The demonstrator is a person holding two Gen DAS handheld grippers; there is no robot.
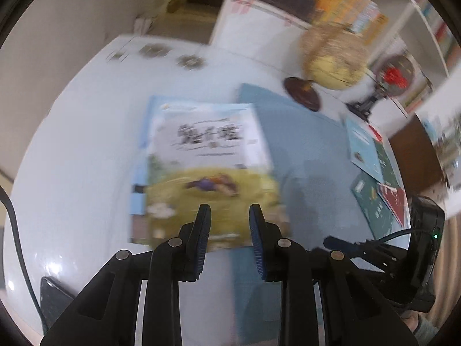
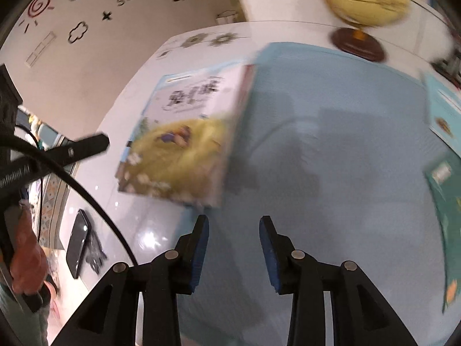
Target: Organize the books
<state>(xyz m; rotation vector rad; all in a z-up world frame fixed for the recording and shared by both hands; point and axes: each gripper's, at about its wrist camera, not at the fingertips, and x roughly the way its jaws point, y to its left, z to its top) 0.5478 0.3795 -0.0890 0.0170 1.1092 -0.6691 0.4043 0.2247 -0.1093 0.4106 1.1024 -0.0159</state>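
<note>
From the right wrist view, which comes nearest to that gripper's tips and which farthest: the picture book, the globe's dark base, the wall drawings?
Counting from the right gripper:
1. Picture book, just ahead, slightly left, on the table's white part.
2. Globe base, far right, at the blue mat's back edge.
3. Wall drawings, upper left, beyond the table.

Book stack (image 1: 207, 170) seemingly left of mat (image 1: 311, 158).

The table (image 2: 149, 230) is white and glossy, throwing back lamp glints. The mat (image 2: 331, 144) looks matt blue. The book (image 1: 207, 170) has a paper cover. The globe's base (image 2: 357, 44) looks like polished dark wood.
</note>
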